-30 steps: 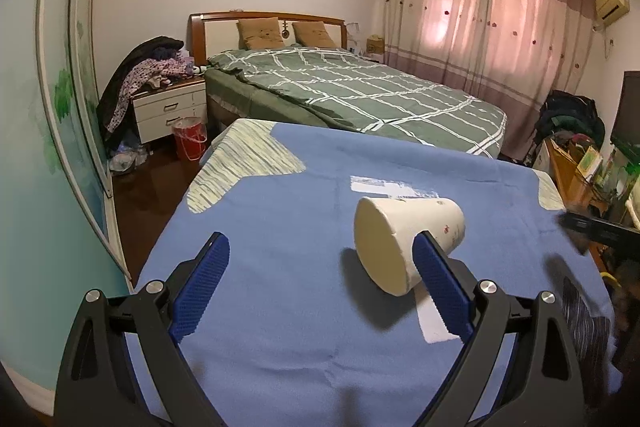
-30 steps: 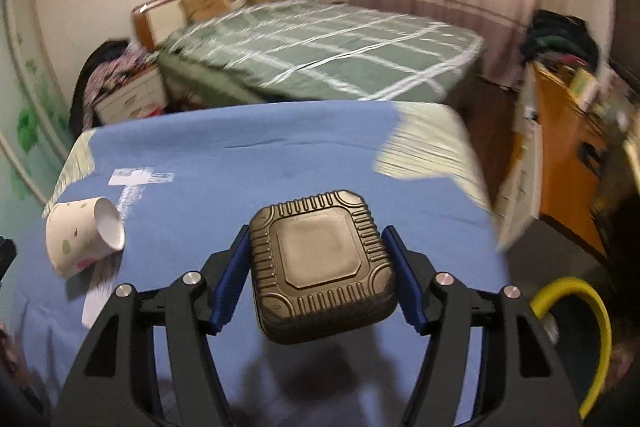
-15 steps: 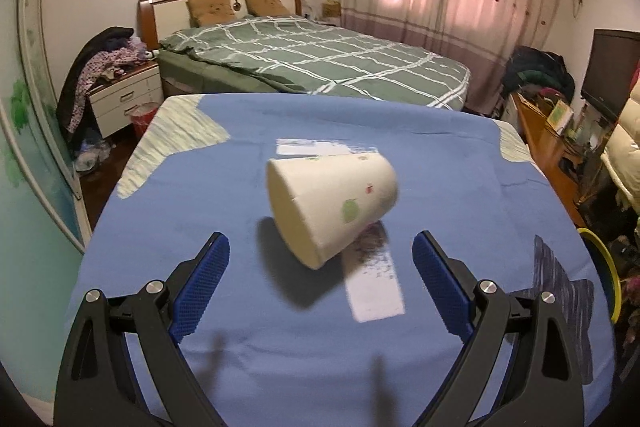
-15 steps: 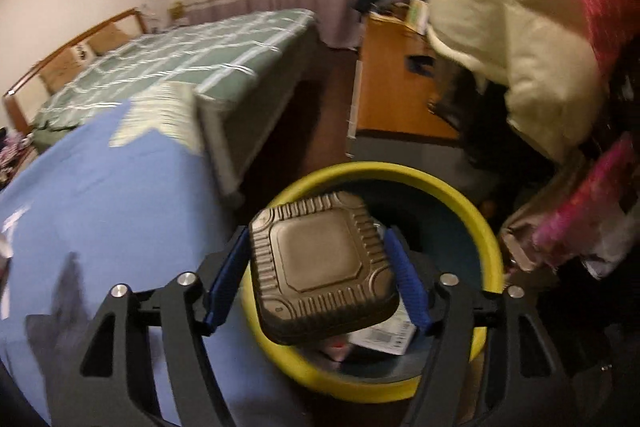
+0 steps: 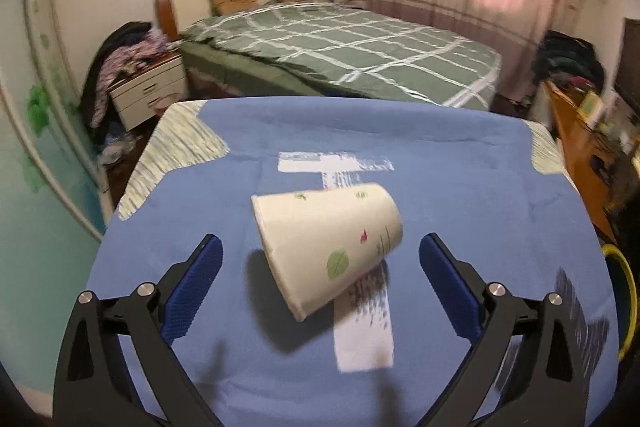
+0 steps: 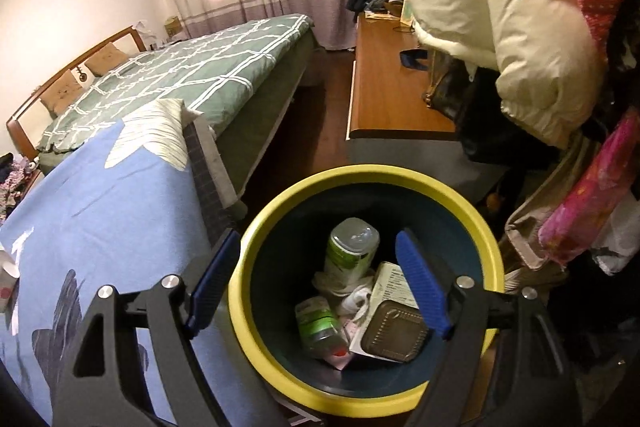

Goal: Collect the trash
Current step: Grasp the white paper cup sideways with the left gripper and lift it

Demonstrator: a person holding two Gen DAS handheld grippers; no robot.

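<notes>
A white paper cup (image 5: 328, 247) with small leaf prints lies on its side on the blue blanket (image 5: 260, 367). My left gripper (image 5: 320, 283) straddles it, jaws opening wide, and neither pad touches the cup. My right gripper (image 6: 320, 281) hangs over the yellow-rimmed bin (image 6: 276, 211), its jaws opening with nothing between them. The dark ribbed square box (image 6: 394, 333) lies inside the bin among green bottles (image 6: 350, 247) and paper scraps.
White tape strips (image 5: 362, 339) cross the blanket under the cup. The bin's yellow rim (image 5: 628, 291) shows at the blanket's right edge. A green checked bed (image 5: 344, 47) lies beyond, a wooden desk (image 6: 384, 83) and hanging jackets (image 6: 500, 15) crowd the right.
My right gripper swung from the blanket to above the bin and let go of the ribbed box, which now lies inside. My left gripper centred on the cup and widened.
</notes>
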